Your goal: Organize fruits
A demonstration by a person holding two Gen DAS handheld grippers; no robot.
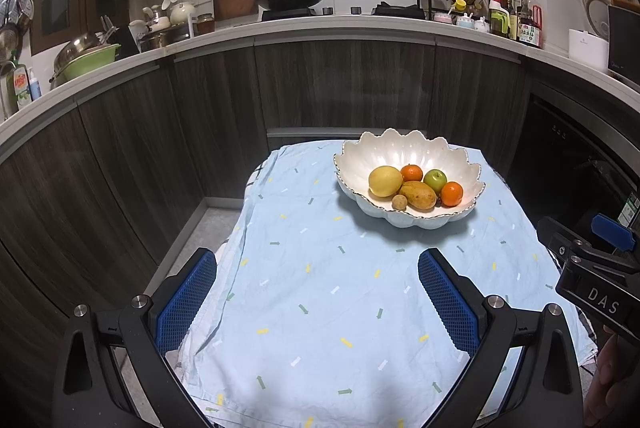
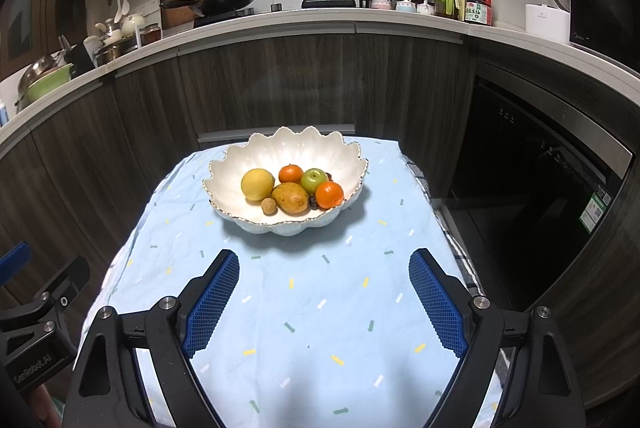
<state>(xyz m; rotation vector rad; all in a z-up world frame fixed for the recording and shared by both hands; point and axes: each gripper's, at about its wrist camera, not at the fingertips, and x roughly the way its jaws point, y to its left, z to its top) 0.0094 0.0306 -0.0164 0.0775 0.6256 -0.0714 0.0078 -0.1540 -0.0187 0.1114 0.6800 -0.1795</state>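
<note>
Kitchen cabinets and a stove counter stand behind a small bench (image 2: 320, 308) draped in pale blue cloth. At its far end a white scalloped bowl (image 2: 292, 152) holds all the fruit: lemon (image 2: 257, 184), mango (image 2: 291, 198), apple (image 2: 314, 180) and two oranges. Both grippers hover empty, jaws wide apart. From the right hand-held gripper (image 2: 324, 298) the bowl lies straight ahead; from the left hand-held gripper (image 1: 318, 302) it lies ahead and rightward, so the right seems better placed. The mango's long axis runs roughly left-right.

A small table is covered by a light blue cloth (image 2: 304, 308) printed with little arrows and dashes. Directly on the cloth, ahead of the jaws and beyond their tips, sits a white scalloped bowl (image 2: 240, 164) holding fruit.
</note>
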